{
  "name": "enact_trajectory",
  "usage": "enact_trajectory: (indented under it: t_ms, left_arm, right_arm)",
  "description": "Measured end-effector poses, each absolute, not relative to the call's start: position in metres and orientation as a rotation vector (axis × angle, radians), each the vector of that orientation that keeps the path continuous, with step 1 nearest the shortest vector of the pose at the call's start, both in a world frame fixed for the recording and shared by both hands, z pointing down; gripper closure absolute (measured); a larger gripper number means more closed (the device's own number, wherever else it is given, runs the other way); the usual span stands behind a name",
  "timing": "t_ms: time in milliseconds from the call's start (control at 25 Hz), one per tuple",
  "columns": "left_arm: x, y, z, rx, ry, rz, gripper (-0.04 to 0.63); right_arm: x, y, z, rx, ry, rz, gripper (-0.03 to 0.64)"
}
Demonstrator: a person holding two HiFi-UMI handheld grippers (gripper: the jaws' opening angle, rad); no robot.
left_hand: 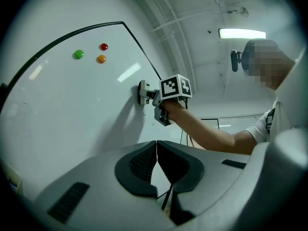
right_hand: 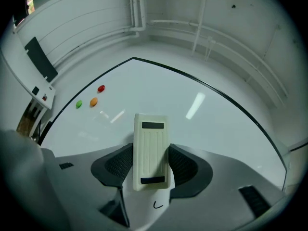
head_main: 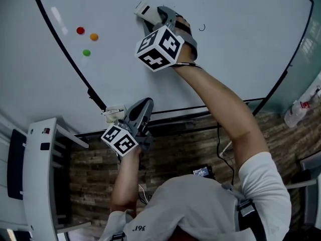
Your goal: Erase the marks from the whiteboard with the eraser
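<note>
The right gripper (right_hand: 151, 176) clamps the eraser (right_hand: 151, 148) by its long sides, at the top centre of the head view. One small curled mark (right_hand: 157, 205) shows on the whiteboard (head_main: 235, 59), just beside it. The eraser should probably stay flat and pass firmly over that mark. The left gripper (left_hand: 156, 160) hangs closed and empty, lower left. Whether the eraser's underside touches the board is hidden.
</note>
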State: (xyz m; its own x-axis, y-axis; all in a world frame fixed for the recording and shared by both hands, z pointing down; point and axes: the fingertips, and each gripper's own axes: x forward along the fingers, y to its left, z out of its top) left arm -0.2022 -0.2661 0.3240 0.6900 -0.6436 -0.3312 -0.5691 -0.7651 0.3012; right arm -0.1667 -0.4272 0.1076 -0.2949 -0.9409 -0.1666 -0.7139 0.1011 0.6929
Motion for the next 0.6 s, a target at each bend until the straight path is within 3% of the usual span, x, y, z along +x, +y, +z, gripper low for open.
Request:
enact_trajectory:
  t_ms: [600]
  left_arm:
    - [-0.201, -0.2739, 0.3328, 2.708, -0.984, -0.624, 0.588]
  right_arm:
    - [-0.1705, -0.4327, 0.1066, 1.684, -1.956, -1.037, 0.366]
